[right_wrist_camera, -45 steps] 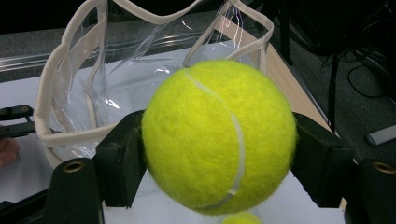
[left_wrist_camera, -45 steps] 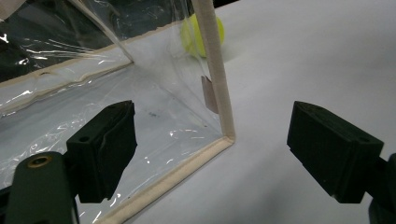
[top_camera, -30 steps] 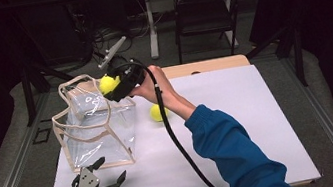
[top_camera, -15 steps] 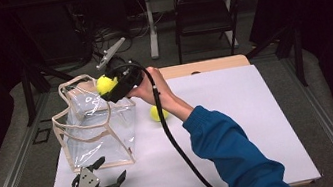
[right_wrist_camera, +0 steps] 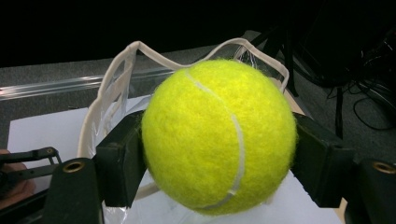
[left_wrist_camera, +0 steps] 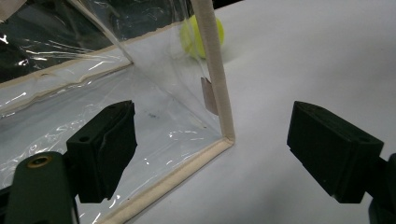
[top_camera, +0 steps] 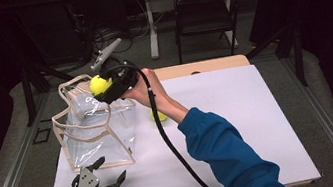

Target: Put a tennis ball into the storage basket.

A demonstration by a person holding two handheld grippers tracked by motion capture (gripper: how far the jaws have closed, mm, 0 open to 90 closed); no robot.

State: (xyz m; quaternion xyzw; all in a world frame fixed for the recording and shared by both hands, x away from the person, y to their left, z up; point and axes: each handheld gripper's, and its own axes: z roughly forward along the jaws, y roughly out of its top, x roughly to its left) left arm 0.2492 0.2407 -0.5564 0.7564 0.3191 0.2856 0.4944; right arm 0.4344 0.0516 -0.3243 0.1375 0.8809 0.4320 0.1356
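A yellow tennis ball (top_camera: 98,84) hangs over the open top of a clear plastic bag with beige trim (top_camera: 90,131). My right gripper (top_camera: 101,87) is shut on this ball; in the right gripper view the ball (right_wrist_camera: 219,135) sits clamped between both jaws, with the bag's rim (right_wrist_camera: 133,49) just behind it. A second tennis ball (top_camera: 158,116) lies on the white table (top_camera: 240,127), partly hidden by the forearm. My left gripper (top_camera: 110,168) stands open at the bag's near bottom corner (left_wrist_camera: 224,137), nothing pressed between its jaws. Past that edge lies the second ball (left_wrist_camera: 205,35).
The right gripper's black cable (top_camera: 173,148) trails across the table toward the front edge. A dark chair (top_camera: 203,17) and a table leg (top_camera: 150,25) stand behind the table. The table's right half is bare white surface.
The right gripper with its ball has shifted slightly left, further over the bag's opening. The left gripper has stayed where it was.
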